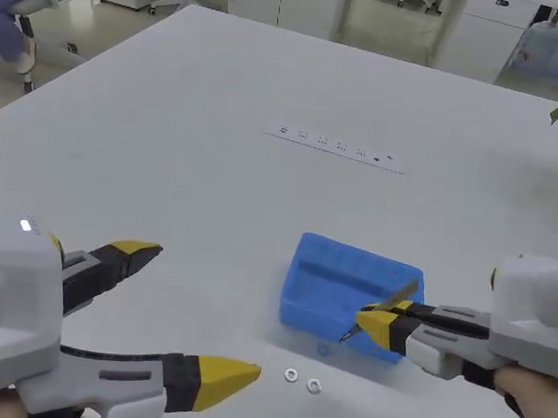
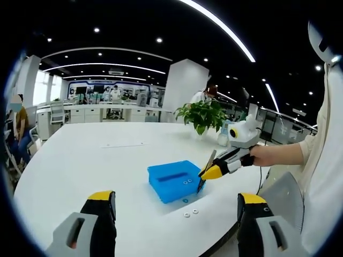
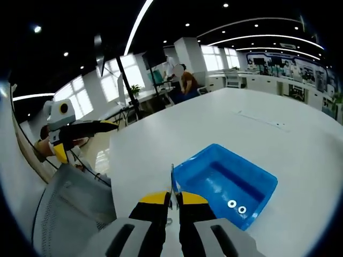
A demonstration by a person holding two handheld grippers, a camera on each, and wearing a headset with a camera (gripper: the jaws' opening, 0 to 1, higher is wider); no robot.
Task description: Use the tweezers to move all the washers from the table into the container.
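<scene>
The blue container (image 1: 350,282) sits on the white table (image 1: 217,139); two washers (image 3: 237,206) lie inside it. Two more washers (image 1: 303,380) lie on the table in front of it, also seen as washers (image 2: 190,213) in the left gripper view. My right gripper (image 1: 378,322) is shut on the tweezers (image 1: 395,301), whose tip points down at the container's near wall. The tweezers (image 3: 172,183) stick out between my right gripper's (image 3: 174,199) closed jaws. My left gripper (image 1: 192,313) stands open and holds nothing, left of the container.
A flush strip of sockets (image 1: 335,147) lies in the table's middle, beyond the container. A potted plant (image 2: 202,115) stands at the far edge. Chairs and desks ring the table, and people stand in the background.
</scene>
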